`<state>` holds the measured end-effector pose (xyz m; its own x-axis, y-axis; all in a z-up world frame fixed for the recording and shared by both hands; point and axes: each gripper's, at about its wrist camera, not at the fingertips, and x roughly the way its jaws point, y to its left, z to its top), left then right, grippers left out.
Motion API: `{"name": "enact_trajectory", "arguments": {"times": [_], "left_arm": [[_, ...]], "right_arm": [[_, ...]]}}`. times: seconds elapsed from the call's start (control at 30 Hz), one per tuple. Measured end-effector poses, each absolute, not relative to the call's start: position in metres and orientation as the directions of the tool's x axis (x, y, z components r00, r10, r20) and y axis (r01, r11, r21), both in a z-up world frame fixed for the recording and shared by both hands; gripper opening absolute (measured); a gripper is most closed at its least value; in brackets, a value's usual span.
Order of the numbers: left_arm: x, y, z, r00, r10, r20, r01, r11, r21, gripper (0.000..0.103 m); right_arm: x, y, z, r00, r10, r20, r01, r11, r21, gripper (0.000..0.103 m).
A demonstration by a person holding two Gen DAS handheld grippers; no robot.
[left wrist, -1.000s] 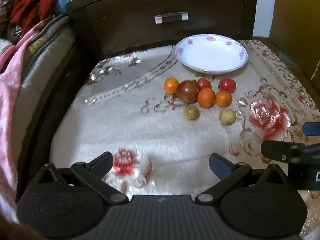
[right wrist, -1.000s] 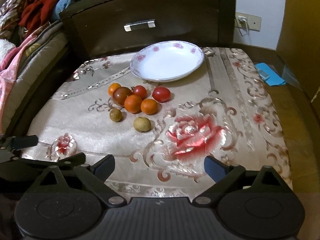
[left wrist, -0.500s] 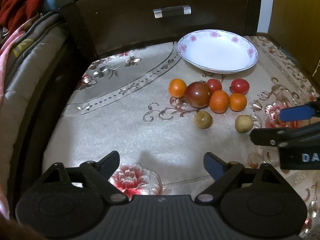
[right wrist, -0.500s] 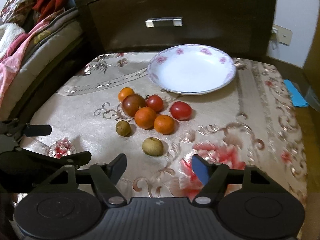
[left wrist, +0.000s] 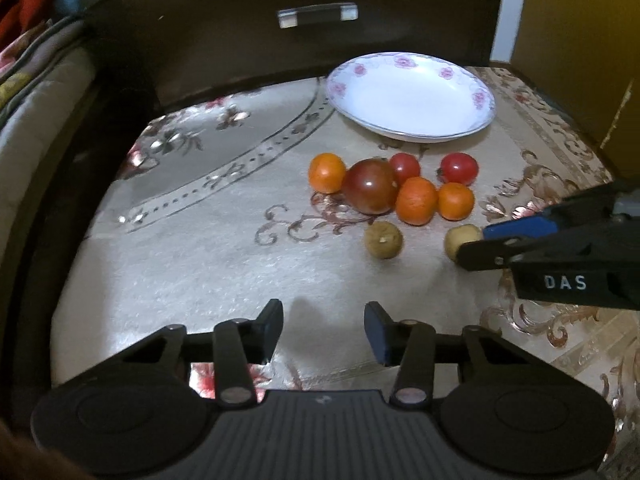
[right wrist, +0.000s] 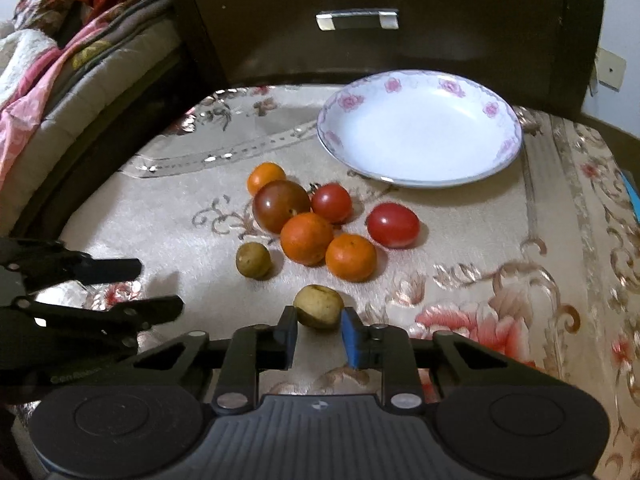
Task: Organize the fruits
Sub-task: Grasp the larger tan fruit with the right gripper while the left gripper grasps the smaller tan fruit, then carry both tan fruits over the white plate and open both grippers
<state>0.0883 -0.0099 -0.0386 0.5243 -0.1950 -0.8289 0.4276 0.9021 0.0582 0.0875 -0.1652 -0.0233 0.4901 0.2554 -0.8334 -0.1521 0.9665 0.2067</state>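
A cluster of fruit lies on the flowered cloth in front of a white flowered plate (right wrist: 420,140): several oranges (right wrist: 307,238), red tomatoes (right wrist: 393,225), a dark tomato (right wrist: 281,205) and two small brown fruits. My right gripper (right wrist: 318,338) is low over the cloth, its jaws narrowed on either side of the nearer brown fruit (right wrist: 319,306) and not clearly pressing it. That fruit also shows in the left wrist view (left wrist: 460,238), beside the right gripper's fingers. My left gripper (left wrist: 322,330) is open and empty over bare cloth, short of the other brown fruit (left wrist: 383,239).
A dark wooden drawer front with a metal handle (right wrist: 357,19) stands behind the plate. A bed with blankets (right wrist: 48,72) lies to the left. The cloth-covered surface (right wrist: 520,280) drops off at the right and front edges.
My right gripper moved forward and down to the nearer brown fruit and its jaws narrowed around it. My left gripper's jaws also narrowed and it moved slightly closer to the fruit.
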Motion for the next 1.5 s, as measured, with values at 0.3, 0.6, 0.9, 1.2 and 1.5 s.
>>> {"name": "enact_trajectory", "arguments": {"times": [0.3, 0.6, 0.9, 1.2, 1.5], "left_arm": [[0.105, -0.018, -0.046, 0.5, -0.27, -0.822, 0.507, 0.862, 0.025, 0.049], [0.117, -0.033, -0.048, 0.476, -0.375, -0.795, 0.578, 0.815, -0.039, 0.037], [0.135, -0.039, -0.058, 0.457, -0.401, -0.793, 0.558, 0.824, -0.095, 0.031], [0.132, -0.034, -0.055, 0.443, -0.413, -0.796, 0.519, 0.842, -0.148, 0.03], [0.137, -0.032, -0.035, 0.433, -0.494, -0.754, 0.53, 0.816, -0.23, 0.03]], "right_arm": [[0.099, -0.164, -0.033, 0.488, 0.261, -0.833, -0.158, 0.965, 0.21, 0.027], [0.094, -0.171, -0.027, 0.47, 0.292, -0.833, -0.153, 0.956, 0.249, 0.021], [0.088, -0.178, -0.018, 0.496, 0.307, -0.812, -0.137, 0.951, 0.276, 0.021], [0.082, -0.203, -0.009, 0.528, 0.294, -0.797, -0.074, 0.951, 0.301, 0.021], [0.097, -0.219, 0.002, 0.585, 0.252, -0.771, -0.018, 0.954, 0.298, 0.021]]}}
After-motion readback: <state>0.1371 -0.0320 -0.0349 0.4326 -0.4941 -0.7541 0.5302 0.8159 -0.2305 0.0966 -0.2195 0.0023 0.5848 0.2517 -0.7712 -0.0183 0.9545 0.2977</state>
